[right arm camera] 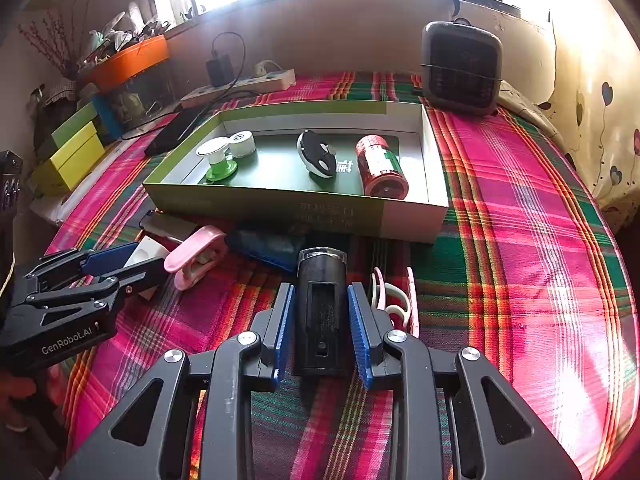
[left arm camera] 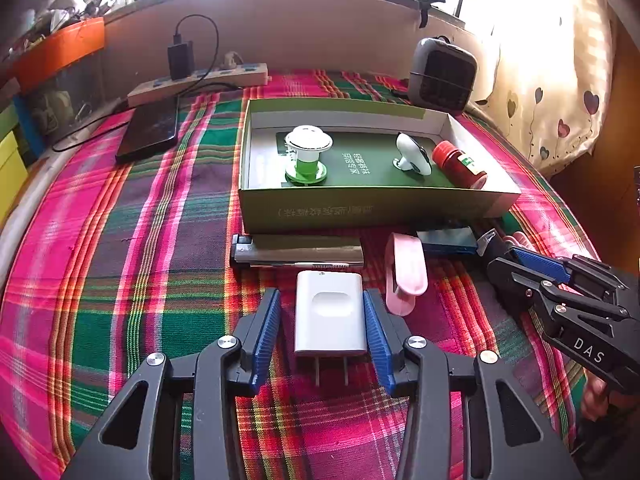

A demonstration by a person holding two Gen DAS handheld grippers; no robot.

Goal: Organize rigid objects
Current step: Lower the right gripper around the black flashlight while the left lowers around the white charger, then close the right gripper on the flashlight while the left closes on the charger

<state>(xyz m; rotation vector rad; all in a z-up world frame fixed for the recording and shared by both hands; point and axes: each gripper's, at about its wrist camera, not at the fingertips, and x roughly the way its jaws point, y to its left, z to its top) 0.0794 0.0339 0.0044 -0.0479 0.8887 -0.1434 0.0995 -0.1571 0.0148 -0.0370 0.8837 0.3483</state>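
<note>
A white plug-in charger lies on the plaid cloth between the blue pads of my left gripper. The right pad touches it, a strip of cloth shows at the left pad, so the jaws stand open. My right gripper is shut on a black cylindrical device that rests on the cloth. A green-and-white cardboard tray behind both holds a green-and-white spool, a white-and-black gadget and a red bottle. In the left wrist view the right gripper comes in from the right.
In front of the tray lie a grey flat case, a pink clip and a blue packet. A pink-and-white clip sits beside my right pad. A heater, power strip and black tablet stand further back.
</note>
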